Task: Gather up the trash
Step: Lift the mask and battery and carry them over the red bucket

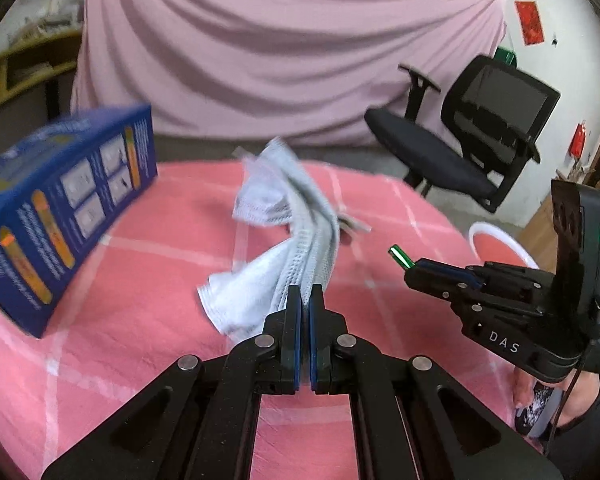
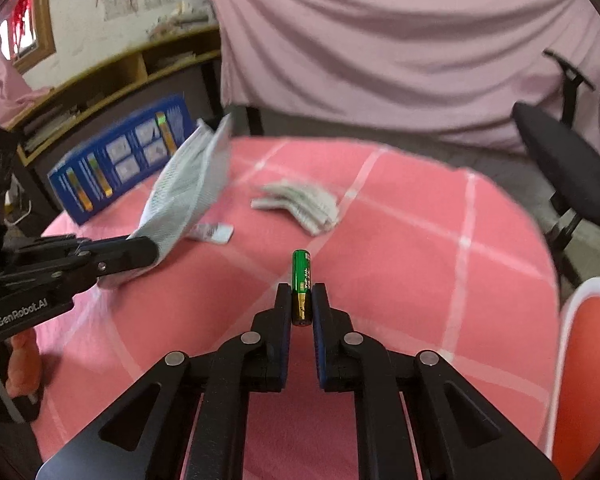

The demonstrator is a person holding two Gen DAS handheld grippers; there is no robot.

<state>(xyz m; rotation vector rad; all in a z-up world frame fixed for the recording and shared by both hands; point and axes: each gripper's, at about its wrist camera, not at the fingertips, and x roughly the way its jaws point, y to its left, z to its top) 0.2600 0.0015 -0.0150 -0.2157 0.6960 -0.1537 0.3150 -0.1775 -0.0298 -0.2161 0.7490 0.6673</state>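
Observation:
My left gripper is shut on a crumpled white-grey paper wrapper and holds it up above the pink checked tablecloth. The wrapper also shows in the right wrist view, clamped in the left gripper. My right gripper is shut on a green and gold battery that sticks out forward between the pads. In the left wrist view the right gripper is at the right, with the battery at its tip.
A blue carton stands on the table's left side. A folded wad of grey paper and a small flat sachet lie on the cloth. A white-rimmed red bin stands at the right edge. A black office chair stands behind the table.

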